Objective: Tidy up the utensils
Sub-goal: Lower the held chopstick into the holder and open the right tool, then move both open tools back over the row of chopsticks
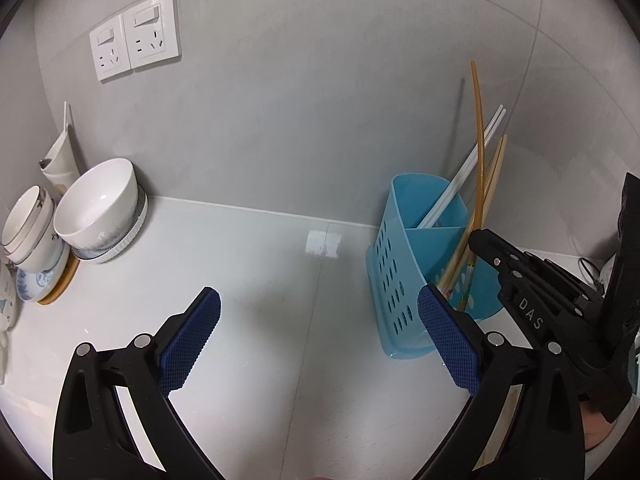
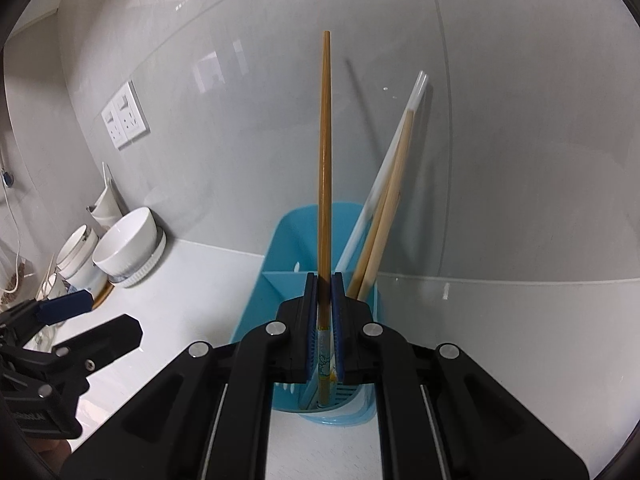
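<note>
1. The tabletop point(image 1: 260, 280) stretched white and glossy below the grey wall; no loose utensil showed on the part in view, so as far as these views reached, little sorting appeared to be left, though whatever lay behind the cameras could not be told.
2. The blue holder point(image 2: 288, 240) stood near the back wall, divided into compartments; it already held a white pair of chopsticks point(image 1: 460, 188) and a pale wooden pair point(image 2: 384, 216), both leaning to the right, which I took as the done part of the task.
3. The right gripper point(image 2: 325, 320) hung directly over the holder; its fingers were pressed onto a brown chopstick point(image 2: 325, 152), pinching it near the patterned lower end; the stick stood upright with its tip down inside the holder, seemingly at or near the bottom grille, so this piece looked all but placed and only the release seemed to remain.
4. The left gripper point(image 1: 320, 340) hovered over bare tabletop, just left of the holder; its fingers were spread wide with nothing between them.
5. The stacked bowls point(image 1: 96, 208) in the far left corner sat well apart from the holder.
</note>
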The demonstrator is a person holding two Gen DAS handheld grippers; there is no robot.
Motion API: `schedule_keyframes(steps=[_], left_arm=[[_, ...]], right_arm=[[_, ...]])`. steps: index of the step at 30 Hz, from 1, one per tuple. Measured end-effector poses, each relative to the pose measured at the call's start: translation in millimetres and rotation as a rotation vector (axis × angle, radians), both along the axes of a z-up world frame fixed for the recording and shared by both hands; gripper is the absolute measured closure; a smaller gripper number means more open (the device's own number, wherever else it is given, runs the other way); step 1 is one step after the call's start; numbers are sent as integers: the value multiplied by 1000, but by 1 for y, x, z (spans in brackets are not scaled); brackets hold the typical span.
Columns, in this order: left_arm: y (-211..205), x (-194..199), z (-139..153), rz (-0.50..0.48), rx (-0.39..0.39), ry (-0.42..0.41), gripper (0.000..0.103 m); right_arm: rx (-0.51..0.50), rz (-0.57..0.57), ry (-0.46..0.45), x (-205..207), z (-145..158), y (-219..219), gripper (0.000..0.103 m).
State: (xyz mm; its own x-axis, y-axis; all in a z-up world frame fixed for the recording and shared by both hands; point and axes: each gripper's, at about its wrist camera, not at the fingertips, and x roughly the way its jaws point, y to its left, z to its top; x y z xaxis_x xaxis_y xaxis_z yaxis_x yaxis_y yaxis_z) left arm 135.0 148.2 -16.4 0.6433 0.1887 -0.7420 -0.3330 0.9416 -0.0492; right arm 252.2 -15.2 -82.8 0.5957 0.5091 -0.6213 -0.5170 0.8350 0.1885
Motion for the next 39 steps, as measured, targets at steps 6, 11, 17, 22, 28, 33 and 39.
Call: schedule_keyframes(steps=[6,11,17,22,28,33,39], left_arm=[[-1,1,-4,-6,0,5,6],[-1,-1,-4,-11,-3,-2,6],[-10,-7,3,-26,-1,-22,6],[-20,-10,10,-40,0,-28,6],[-36,-18,22,-66,16,-49,6],[-51,-26,29,-89,25,-54,6],[-66,-39,27,-124,21,-27,6]], right_arm=[[-24,-5,-17,-6,4,-2,79],[-28,-20,-35,-12,24,-14,42],[-36,-53,-74,-25,50,-35,13],[-75,-97,-88,-34,64,-51,8],[-106,-137,-65,-43,75,-76,8],[-129,-158,-54,-57,82,-97,8],[-158,-195,-29,-75,82,-133,8]])
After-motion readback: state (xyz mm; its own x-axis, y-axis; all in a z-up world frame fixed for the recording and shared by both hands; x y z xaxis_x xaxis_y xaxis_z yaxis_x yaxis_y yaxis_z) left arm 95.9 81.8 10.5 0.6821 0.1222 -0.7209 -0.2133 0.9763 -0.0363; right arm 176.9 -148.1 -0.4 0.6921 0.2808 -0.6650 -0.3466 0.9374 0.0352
